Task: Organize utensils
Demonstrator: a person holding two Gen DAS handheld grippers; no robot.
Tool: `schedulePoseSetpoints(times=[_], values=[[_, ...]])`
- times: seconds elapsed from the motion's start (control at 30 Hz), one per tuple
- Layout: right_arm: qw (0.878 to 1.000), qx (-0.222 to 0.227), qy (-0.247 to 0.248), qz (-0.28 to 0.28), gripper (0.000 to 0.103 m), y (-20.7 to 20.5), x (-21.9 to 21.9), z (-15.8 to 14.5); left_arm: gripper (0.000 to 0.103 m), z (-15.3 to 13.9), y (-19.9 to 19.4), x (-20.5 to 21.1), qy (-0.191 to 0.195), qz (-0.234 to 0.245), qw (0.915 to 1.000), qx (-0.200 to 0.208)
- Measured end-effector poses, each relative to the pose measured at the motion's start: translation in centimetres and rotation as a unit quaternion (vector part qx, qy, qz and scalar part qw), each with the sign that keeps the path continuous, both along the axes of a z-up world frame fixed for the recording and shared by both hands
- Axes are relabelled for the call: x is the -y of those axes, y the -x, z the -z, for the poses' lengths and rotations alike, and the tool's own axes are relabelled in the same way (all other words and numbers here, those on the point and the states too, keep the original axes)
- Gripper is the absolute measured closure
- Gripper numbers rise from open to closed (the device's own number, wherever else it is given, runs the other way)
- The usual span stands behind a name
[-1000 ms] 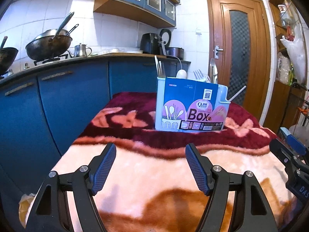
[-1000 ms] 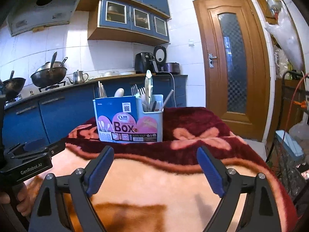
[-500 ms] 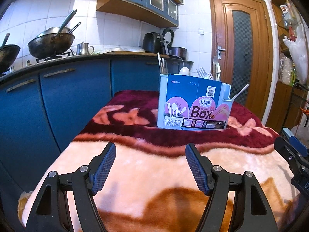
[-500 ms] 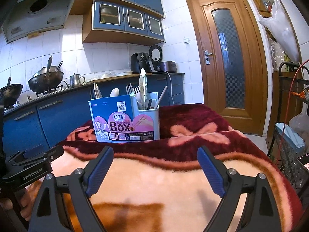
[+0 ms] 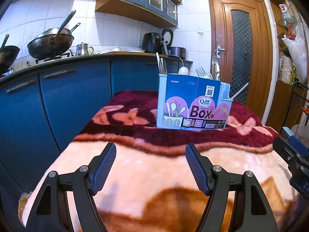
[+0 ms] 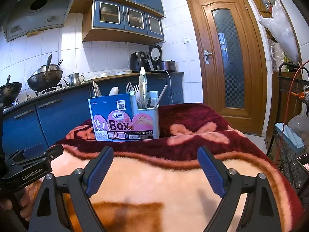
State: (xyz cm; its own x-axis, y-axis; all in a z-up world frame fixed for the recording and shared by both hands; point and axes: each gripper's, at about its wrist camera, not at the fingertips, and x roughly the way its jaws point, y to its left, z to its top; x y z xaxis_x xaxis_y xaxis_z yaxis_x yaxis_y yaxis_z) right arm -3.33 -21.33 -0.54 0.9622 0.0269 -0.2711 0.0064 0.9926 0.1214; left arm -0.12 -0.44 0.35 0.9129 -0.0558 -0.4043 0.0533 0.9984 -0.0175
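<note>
Blanket over the bench, plush, soft, will bunch and drag if anything is slid across it. Fills lower half of both views.

Utensil box sits upright on the dark red band of blanket, centre-right in left wrist view, centre-left in right wrist view. Pale blue plastic caddy w/ printed card sleeve round the front. Prob light but top-heavy w/ contents; card sleeve is slick and may slip off, so better to take it by the plastic rim or side wall, not the card.

Contents, standing up out of the top: forks, chopsticks, white spoon, a tall pale handle, thin stick leaning right. Metal and plastic, stiff, smooth, slippery; grip mid-shaft, pull straight up. Compartments behind the sleeve not visible.

Left claw jaws apart, empty, low centre of frame, well short of box. Right claw jaws wide apart, empty, same.

Writing: "Qinar", "CHOPSTICKS", "Box" on sleeve, QR code above, barcode strip at bottom too small to read. "GenRobot.AI" on left claw body, lower left of right wrist view.
</note>
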Motion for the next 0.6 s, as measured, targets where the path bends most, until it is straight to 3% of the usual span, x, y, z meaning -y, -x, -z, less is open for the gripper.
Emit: schedulePoseSetpoints(times=[0.6], values=[[1.000,0.000,0.001,-0.001,0.012,0.01,-0.03,0.03,0.028,0.02,-0.01,0.01,0.000,0.000,1.0000,0.000]])
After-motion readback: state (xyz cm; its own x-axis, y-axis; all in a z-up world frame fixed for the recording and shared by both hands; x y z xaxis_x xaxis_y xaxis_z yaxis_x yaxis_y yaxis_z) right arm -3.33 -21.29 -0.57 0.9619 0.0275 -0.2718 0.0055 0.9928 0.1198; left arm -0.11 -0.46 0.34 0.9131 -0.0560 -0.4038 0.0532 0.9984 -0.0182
